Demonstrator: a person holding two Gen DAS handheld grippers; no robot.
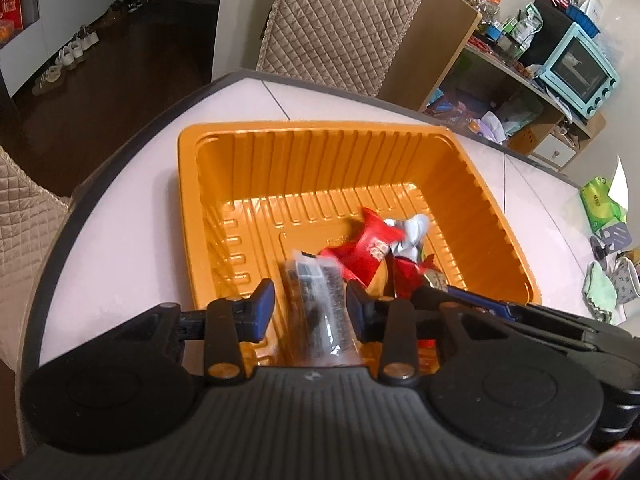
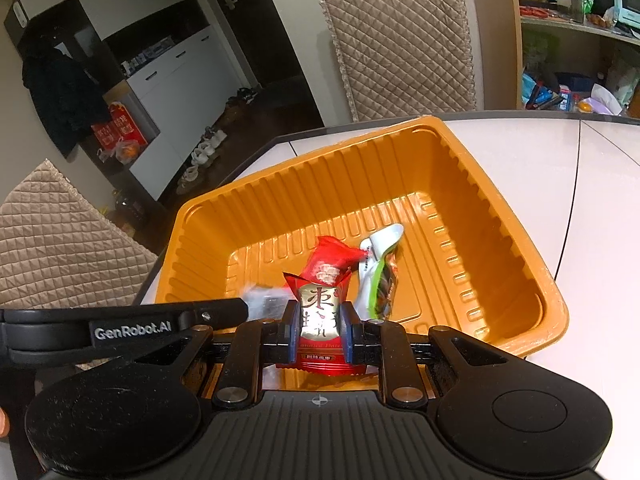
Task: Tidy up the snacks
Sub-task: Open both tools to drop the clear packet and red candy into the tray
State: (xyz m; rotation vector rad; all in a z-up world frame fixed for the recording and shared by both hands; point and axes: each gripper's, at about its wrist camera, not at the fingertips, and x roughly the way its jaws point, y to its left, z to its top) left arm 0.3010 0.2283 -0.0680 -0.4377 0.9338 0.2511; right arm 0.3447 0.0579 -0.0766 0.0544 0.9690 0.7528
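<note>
An orange ribbed tray [image 1: 312, 130] [image 2: 434, 122] sits on the white table. On its floor lie a red candy packet [image 1: 360, 246] [image 2: 332, 260] and a white and green packet [image 1: 412, 230] [image 2: 380, 268]. My left gripper [image 1: 310, 306] hangs over the tray's near edge, shut on a clear packet with dark contents [image 1: 316, 312] [image 2: 264, 300], which looks blurred. Beside it, my right gripper [image 2: 320, 320] is shut on a red and gold packet [image 2: 320, 312] [image 1: 402, 276], also over the near part of the tray.
Quilted chairs [image 1: 344, 20] [image 2: 60, 252] stand around the table's far side and left corner. A shelf with a pale blue oven [image 1: 580, 72] is at the back right. A green tissue box [image 1: 600, 200] and a cup [image 1: 628, 280] stand on the table's right.
</note>
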